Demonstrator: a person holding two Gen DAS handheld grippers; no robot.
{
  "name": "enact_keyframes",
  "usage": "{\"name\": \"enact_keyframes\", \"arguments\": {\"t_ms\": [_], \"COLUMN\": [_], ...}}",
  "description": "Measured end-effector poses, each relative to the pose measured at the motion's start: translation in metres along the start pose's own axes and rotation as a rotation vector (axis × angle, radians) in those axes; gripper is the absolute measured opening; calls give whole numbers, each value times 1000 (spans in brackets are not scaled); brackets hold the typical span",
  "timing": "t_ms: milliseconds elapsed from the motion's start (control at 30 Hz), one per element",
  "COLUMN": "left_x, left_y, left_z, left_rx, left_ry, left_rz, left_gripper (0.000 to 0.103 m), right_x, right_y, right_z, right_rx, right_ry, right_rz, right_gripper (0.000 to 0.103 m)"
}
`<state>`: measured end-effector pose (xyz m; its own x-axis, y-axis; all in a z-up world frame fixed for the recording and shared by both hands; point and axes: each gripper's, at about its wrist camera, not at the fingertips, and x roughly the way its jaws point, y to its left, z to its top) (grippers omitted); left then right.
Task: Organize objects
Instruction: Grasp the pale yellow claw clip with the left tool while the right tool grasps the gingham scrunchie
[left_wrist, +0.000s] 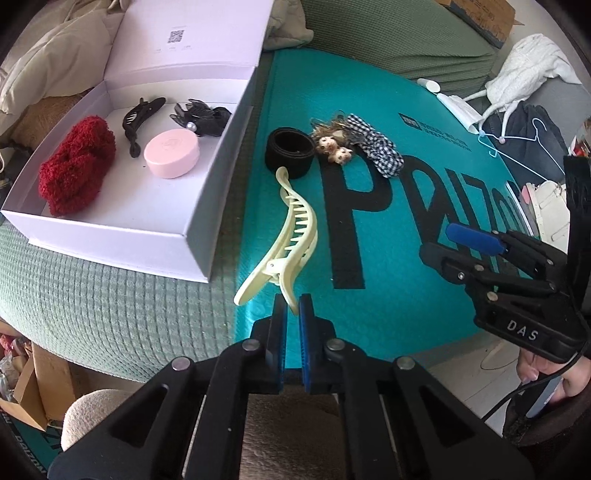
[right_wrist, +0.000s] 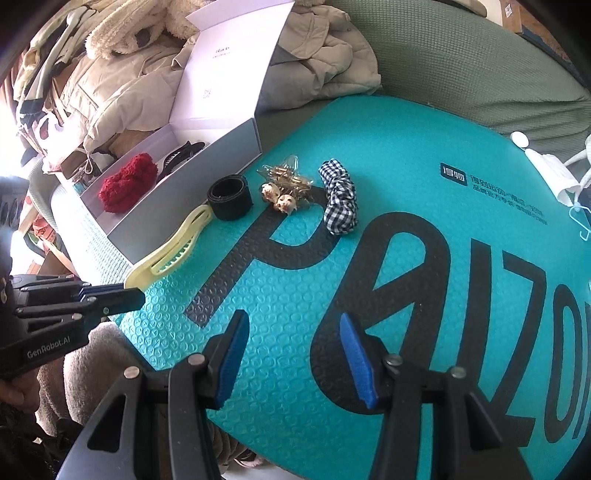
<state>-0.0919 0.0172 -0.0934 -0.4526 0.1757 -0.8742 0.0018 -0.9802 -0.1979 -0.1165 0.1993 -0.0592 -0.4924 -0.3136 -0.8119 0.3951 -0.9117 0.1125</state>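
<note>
A white box (left_wrist: 125, 236) with its lid (left_wrist: 184, 37) propped open sits at the left on a green quilted cover (left_wrist: 110, 295). It holds, from left to right, a red fluffy scrunchie (left_wrist: 75, 164), a black claw clip (left_wrist: 138, 120), a round pink case (left_wrist: 171, 153) and a black bow clip (left_wrist: 203, 116) with a pearl bead.

Just right of the box, on a teal mat (left_wrist: 399, 266) printed with large black letters, the left gripper (left_wrist: 293, 306) has its blue-padded fingers (left_wrist: 305, 321) pressed tight on one handle of a cream banana hair clip (left_wrist: 291, 229). The clip's toothed end reaches up toward a black elastic band (left_wrist: 290, 151), and its tip appears to touch the band, though the fisheye view leaves that uncertain.

Next to the band lies a cluster of gold clips with two small animal-face charms (left_wrist: 334, 147). A black-and-white gingham scrunchie (left_wrist: 376, 146) rests just beside it.

Farther right, the right gripper (right_wrist: 295, 358) hovers over the mat's lettering, its fingers partly spread with nothing between them, the bare mat showing in the gap. A person's hand (left_wrist: 550, 373) grips its handle at the right edge of the left wrist view.

Beyond the mat lie a face mask (left_wrist: 461, 109), a pale blue hanger (left_wrist: 517, 144) and white and dark clothing.
</note>
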Motion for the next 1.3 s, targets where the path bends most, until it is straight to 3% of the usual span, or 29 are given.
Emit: {"name": "enact_keyframes", "arguments": {"t_ms": [267,400,467,533,700,900,967,1067,1167,1300], "left_x": [6,5,3,1,0,17,23,29,33,36], "left_y": [-25,-25,-24,-20,-15,-17,-19,-23,-23,-24], "left_z": [-5,-2,0,3,9,20,25,29,33,33], "left_rx": [80,106,112,110,106,131,144,159,149,144], "left_ry": [-3,-16,-28,-38,-73,-71,-67,-62,-59,-57], "left_rz": [-31,-7,7,5,-19,-56,-62,-84,-108,-79], "left_gripper": [6,9,15,30,46,46,46,46,36,27], "right_x": [7,17,24,31,50,64,65,63,57,48], "right_y": [-11,-12,-11,-9,-11,-18,-20,-23,-25,-28], "right_z": [18,34,42,50,68,73,71,68,63,52], "right_rx": [-6,-22,-34,-47,-51,-25,-27,-13,-2,9], "right_ry": [-29,-38,-46,-53,-56,-54,-52,-48,-49,-38], "right_rz": [-44,-59,-64,-73,-94,-86,-97,-108,-115,-122], "right_gripper": [52,52,52,52,52,51,32,23,21,21]}}
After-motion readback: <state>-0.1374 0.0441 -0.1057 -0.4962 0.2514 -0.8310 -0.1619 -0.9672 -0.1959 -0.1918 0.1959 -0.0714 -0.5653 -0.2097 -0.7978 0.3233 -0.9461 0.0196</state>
